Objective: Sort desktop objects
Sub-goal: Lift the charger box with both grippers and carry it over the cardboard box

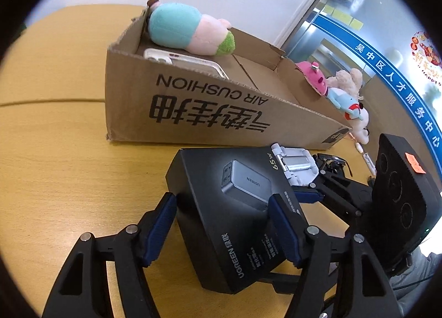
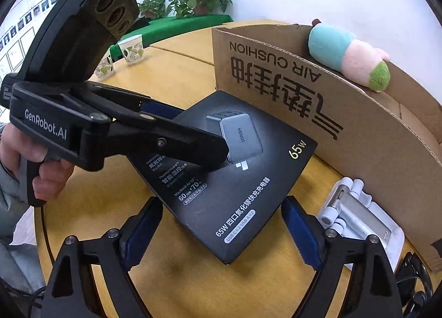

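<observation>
A black UGREEN charger box [image 1: 234,207] lies on the yellow table [image 1: 55,166] in front of a cardboard box [image 1: 221,113]. My left gripper [image 1: 223,229] straddles the charger box, one blue pad on each side edge, shut on it. In the right wrist view the same charger box [image 2: 234,179] sits between the spread fingers of my right gripper [image 2: 221,235], which is open with its pads off the box. The left gripper [image 2: 124,130] reaches over it from the left. A white folding stand [image 2: 359,221] lies to the right of the box.
The cardboard box holds a teal-and-pink plush [image 1: 187,30] and a white phone case [image 1: 185,65]. Small plush toys [image 1: 345,91] lie by its far end. Paper cups [image 2: 132,48] stand at the table's far side. Black cables [image 2: 414,276] lie at the right.
</observation>
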A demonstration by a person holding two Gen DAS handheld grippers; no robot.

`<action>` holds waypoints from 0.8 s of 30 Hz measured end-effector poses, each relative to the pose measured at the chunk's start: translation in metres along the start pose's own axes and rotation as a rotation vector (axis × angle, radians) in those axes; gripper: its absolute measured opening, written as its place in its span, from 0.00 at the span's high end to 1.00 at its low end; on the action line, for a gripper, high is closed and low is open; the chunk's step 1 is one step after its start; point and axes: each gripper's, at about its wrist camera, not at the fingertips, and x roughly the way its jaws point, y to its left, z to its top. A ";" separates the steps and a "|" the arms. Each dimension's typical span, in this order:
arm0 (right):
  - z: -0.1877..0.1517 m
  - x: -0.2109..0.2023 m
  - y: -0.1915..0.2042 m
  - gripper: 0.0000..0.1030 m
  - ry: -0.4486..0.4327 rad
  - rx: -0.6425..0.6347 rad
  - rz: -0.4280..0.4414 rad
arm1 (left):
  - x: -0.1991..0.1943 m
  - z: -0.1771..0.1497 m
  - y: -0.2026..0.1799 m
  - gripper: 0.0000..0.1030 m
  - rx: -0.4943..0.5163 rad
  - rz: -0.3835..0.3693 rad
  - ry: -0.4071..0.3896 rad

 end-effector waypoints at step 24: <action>0.108 -0.167 -0.128 0.20 -0.317 0.027 -0.197 | -0.015 0.215 -0.128 0.34 0.258 -0.101 -0.306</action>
